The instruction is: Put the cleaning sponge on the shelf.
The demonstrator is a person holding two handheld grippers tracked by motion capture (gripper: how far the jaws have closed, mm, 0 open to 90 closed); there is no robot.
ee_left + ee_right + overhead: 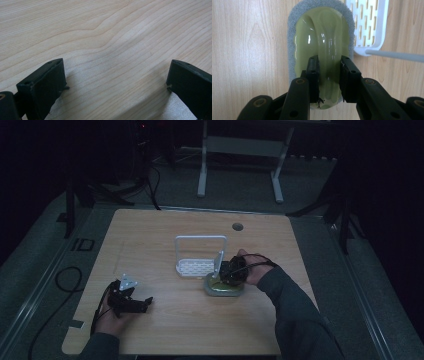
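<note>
Up close in the right gripper view: right gripper (329,75) clamped with 2 black jaws on the raised glossy ridge of an oval scrubbing sponge with olive-green plastic grip and grey fibrous pad (322,37), flat on the pale wood-grain table (249,62), just beside a white slotted plastic rack (369,25). Seen from the high view, farther left: left gripper (137,305), jaws wide apart, holding nothing, low over bare tabletop. No legible writing.

Dim lab/test room: bare wood table (165,320), floor cables (65,280), metal stand legs (202,180) behind.
</note>
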